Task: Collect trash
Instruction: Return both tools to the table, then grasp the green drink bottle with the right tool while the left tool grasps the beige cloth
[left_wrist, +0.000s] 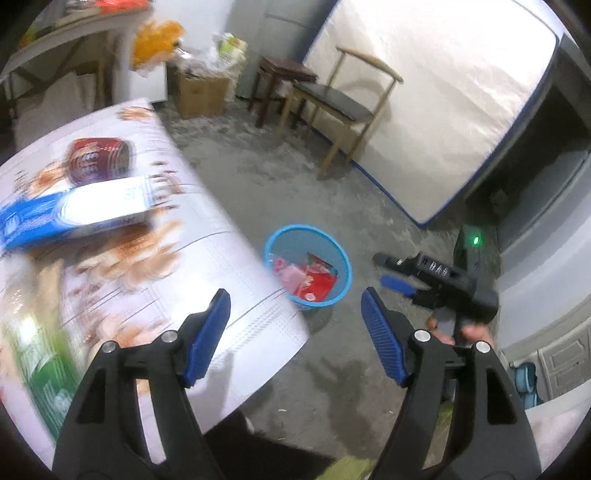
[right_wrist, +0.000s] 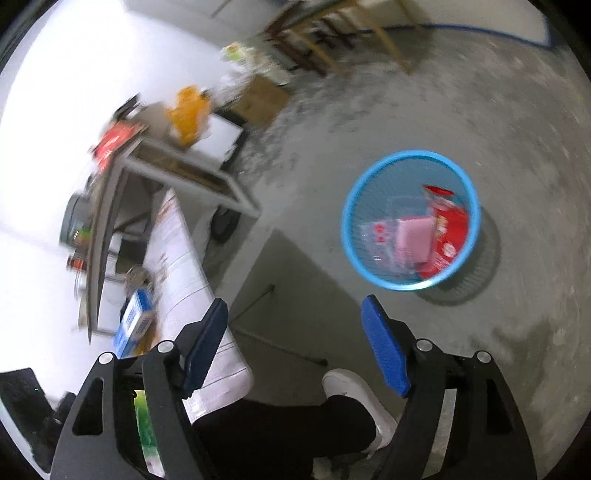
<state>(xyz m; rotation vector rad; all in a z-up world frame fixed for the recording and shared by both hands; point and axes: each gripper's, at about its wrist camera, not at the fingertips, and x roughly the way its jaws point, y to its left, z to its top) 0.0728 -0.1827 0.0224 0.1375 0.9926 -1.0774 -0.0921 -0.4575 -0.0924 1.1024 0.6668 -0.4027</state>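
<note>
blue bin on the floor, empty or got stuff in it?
Not empty. The blue bin stands upright and holds a red packet and pink wrappers at the bottom, well below the rim.

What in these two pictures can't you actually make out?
- Left wrist view: print on the blue and white box and red tin, smeared by motion blur.
- Both views: wrappers inside the blue basket, too small and blurred.
- Left wrist view: green item, blurred, cut by the edge.

I saw my right gripper with its blue pads apart and nothing between them, above grey concrete floor. A blue mesh basket stood beyond, holding red and pink wrappers. A patterned tablecloth edged the left.
</note>
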